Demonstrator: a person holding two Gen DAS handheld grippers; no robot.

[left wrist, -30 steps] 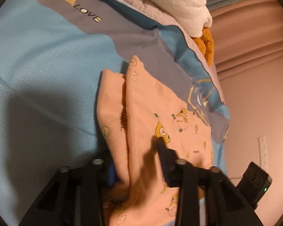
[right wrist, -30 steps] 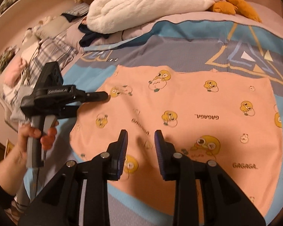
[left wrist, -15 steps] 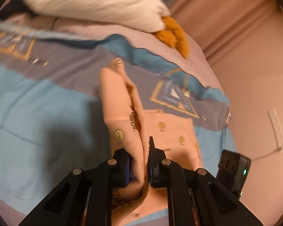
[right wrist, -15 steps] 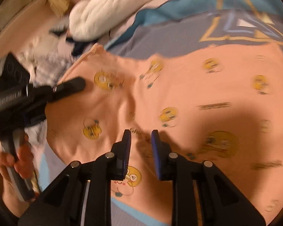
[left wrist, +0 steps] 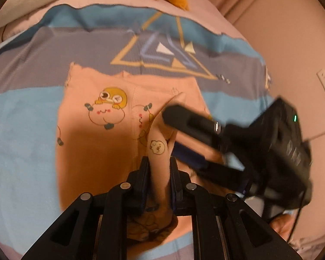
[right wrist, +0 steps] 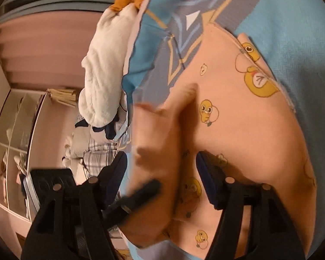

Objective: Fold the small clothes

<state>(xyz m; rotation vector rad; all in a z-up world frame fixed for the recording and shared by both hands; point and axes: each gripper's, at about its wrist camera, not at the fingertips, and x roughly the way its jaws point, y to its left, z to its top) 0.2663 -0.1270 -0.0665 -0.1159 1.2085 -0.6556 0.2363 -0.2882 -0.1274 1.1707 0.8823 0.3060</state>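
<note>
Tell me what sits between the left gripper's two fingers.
A raised fold of the peach duck-print garment is pinched between the left gripper fingers, seen in the left wrist view.

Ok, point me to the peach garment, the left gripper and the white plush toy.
peach garment (left wrist: pixel 93 143), left wrist view, on the flat front panel.
left gripper (left wrist: pixel 159 173), left wrist view, midway between the fingers pinching a cloth ridge.
white plush toy (right wrist: pixel 101 75), right wrist view, on its fluffy body.
</note>
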